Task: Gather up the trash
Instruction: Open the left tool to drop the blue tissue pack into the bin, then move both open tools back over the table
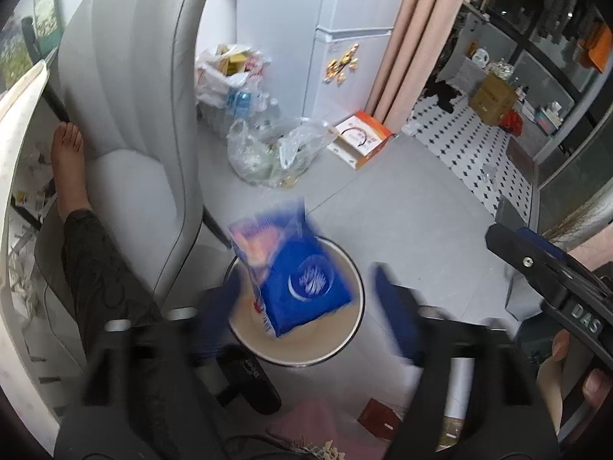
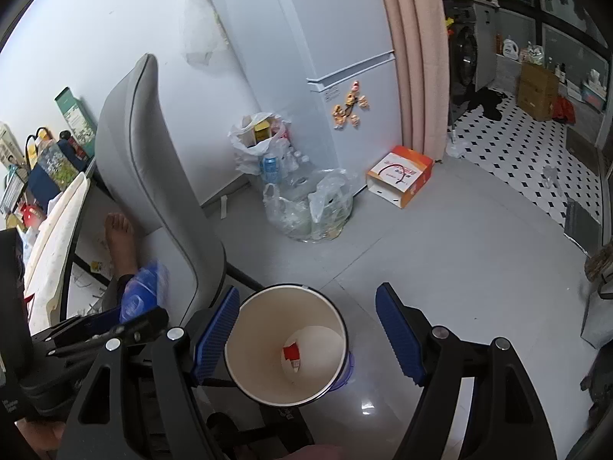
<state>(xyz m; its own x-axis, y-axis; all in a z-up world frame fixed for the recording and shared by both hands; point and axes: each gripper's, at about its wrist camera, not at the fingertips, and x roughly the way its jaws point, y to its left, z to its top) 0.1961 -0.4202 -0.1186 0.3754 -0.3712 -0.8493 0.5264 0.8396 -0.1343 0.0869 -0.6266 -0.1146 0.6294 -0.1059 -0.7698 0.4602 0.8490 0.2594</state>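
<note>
The left gripper (image 1: 306, 306) has its blue-padded fingers (image 1: 394, 314) spread wide, pressing on nothing. Between them, blurred and tilted, a blue cardboard carton with a white round emblem (image 1: 302, 280) hangs over the mouth of the round cream-lined waste bin with a dark rim (image 1: 354, 329), its lower corner inside the rim; neither pad touches it. Just right of the left fingers the other black tool reaches in, with a thumb and fingertips on its handle at the frame edge.

The right gripper (image 2: 306, 337) also has its ribbed blue fingers (image 2: 400, 341) spread. The bin stands between them on the floor; the left pad lies close against the rim, and whether it touches I cannot tell, while the right pad stands clear. On the bin's bottom lies a small red and white scrap (image 2: 291, 354).

Left of the fingers rises a grey padded chair (image 2: 153, 176), and beyond it a bare foot (image 2: 120, 237) rests under a white worktop (image 2: 57, 230) carrying boxes and bottles. Ahead of the fingers, on the pale grey floor (image 2: 440, 260), sits a clear plastic bag stuffed with rubbish (image 2: 314, 207). Behind that, a white bag of cartons and cans (image 2: 260, 142) leans beside a white fridge with small magnets (image 2: 345, 76). To the right of the clear bag lies an orange and white cardboard box (image 2: 400, 176) at the foot of a pink curtain (image 2: 413, 53).
</note>
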